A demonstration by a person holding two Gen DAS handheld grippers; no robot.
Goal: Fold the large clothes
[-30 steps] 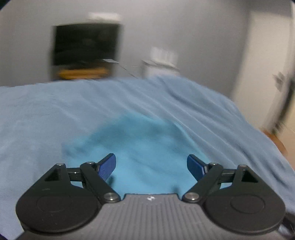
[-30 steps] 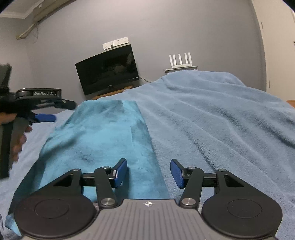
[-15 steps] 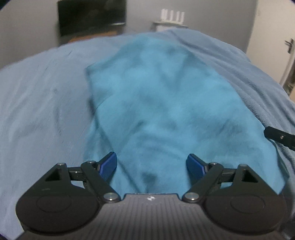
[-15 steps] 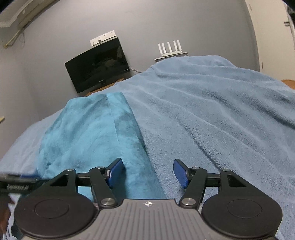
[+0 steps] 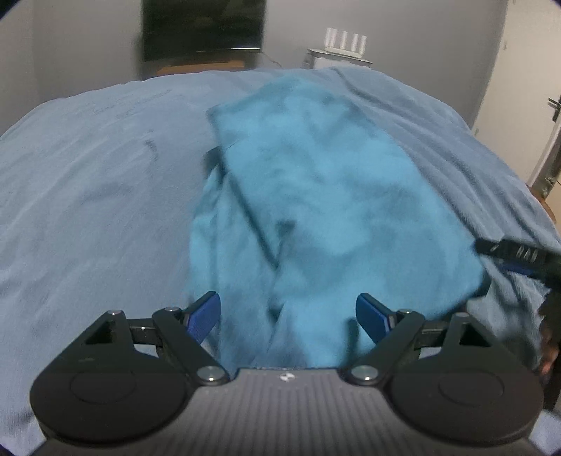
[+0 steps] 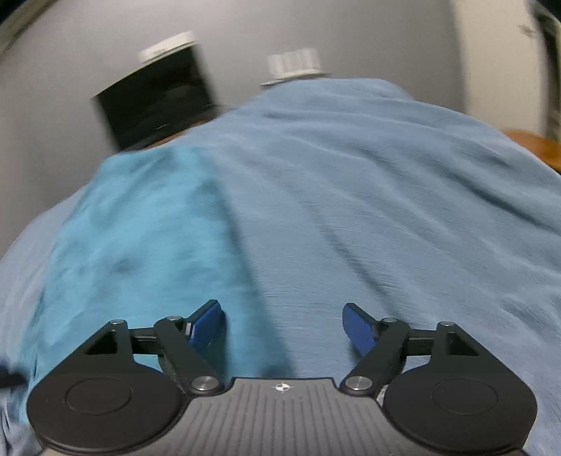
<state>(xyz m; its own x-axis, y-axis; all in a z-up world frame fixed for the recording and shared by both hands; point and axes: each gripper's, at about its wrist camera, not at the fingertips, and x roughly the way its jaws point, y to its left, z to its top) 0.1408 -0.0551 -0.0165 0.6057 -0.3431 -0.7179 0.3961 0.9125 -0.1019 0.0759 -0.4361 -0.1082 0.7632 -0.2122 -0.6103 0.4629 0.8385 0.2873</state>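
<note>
A teal fleece garment (image 5: 315, 196) lies folded into a long strip on the pale blue blanket (image 5: 98, 182); its left side shows a lower layer sticking out. My left gripper (image 5: 287, 315) is open and empty, just above the garment's near end. In the right wrist view the garment (image 6: 140, 228) lies to the left. My right gripper (image 6: 284, 326) is open and empty, its left finger over the garment's right edge, its right finger over the blanket (image 6: 385, 196). The right gripper's tip (image 5: 512, 250) shows at the right edge of the left wrist view, beside the garment's near right corner.
A dark TV screen (image 5: 203, 28) on a wooden stand and a white router (image 5: 345, 38) stand against the grey wall beyond the bed. A door (image 5: 533, 105) is at the right. A wooden surface (image 6: 533, 143) shows past the bed's right side.
The left gripper swung from a far-off view onto the garment and now sits low over its near end. The right gripper dropped closer to the garment's right edge. Both stayed open.
</note>
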